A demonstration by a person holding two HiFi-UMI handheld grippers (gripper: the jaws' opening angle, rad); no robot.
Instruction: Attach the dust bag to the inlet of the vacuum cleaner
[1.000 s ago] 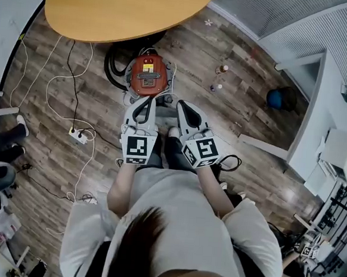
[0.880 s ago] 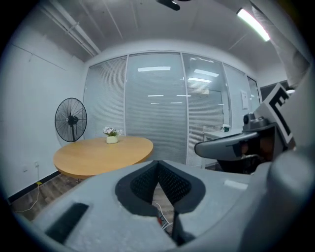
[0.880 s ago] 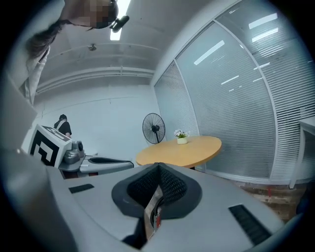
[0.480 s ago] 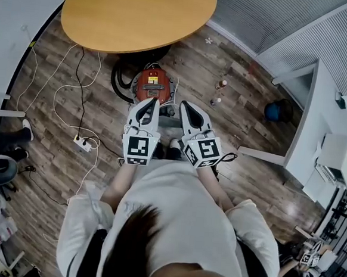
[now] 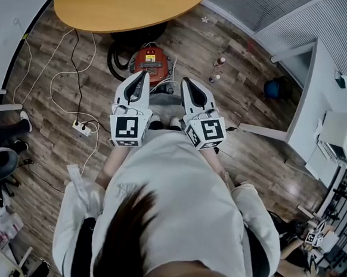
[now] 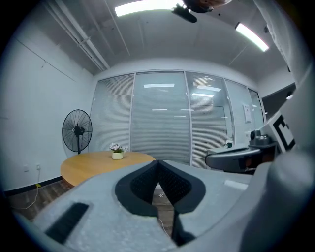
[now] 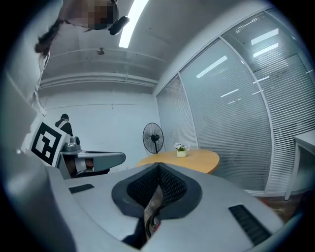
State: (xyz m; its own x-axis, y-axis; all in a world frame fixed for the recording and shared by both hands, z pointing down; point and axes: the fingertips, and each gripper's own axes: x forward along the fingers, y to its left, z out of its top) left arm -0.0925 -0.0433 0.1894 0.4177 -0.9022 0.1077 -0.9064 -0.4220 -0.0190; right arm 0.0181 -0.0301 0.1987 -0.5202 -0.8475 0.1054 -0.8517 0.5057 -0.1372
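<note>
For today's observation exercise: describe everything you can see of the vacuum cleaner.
The vacuum cleaner is a canister, red on top with a pale label, grey below. It stands upright on the wood floor, at the edge of the round table. A black hose curls at its left side in the head view.

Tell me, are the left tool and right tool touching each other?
Apart. The head view shows the left tool and the right tool side by side with a clear gap between.
</note>
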